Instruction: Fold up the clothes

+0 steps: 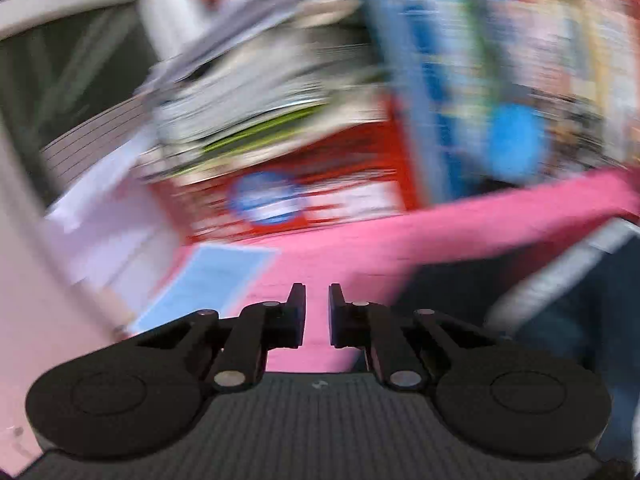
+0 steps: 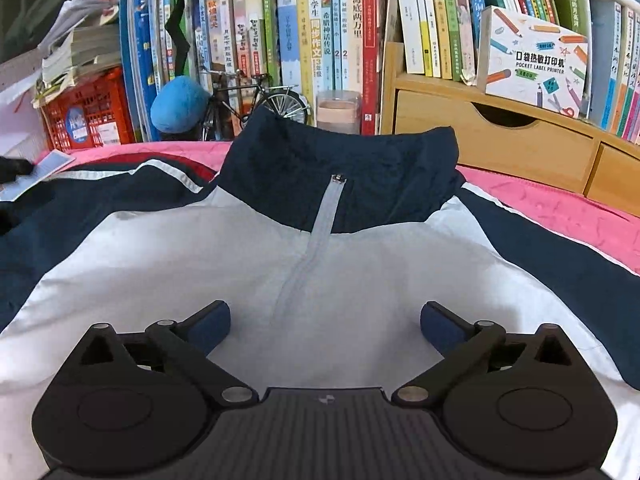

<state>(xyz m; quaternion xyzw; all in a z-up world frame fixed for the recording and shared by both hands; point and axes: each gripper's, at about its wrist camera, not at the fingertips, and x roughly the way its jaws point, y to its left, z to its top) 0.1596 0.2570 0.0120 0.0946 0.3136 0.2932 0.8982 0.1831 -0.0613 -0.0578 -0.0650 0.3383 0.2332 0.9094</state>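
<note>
While a navy-and-white zip jacket [image 2: 320,248] lies front-up on the pink bedcover [image 2: 560,208] before crowded bookshelves [image 2: 320,40], the right gripper [image 2: 325,322] hangs over its chest, jaws wide, holding nothing; the left gripper [image 1: 317,310], in a blurred view, is nearly closed, apparently empty.

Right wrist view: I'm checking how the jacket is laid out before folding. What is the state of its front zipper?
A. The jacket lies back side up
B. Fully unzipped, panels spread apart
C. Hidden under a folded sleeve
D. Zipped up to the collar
D: the grey zipper runs closed up the jacket front, its pull at the navy collar.
</note>
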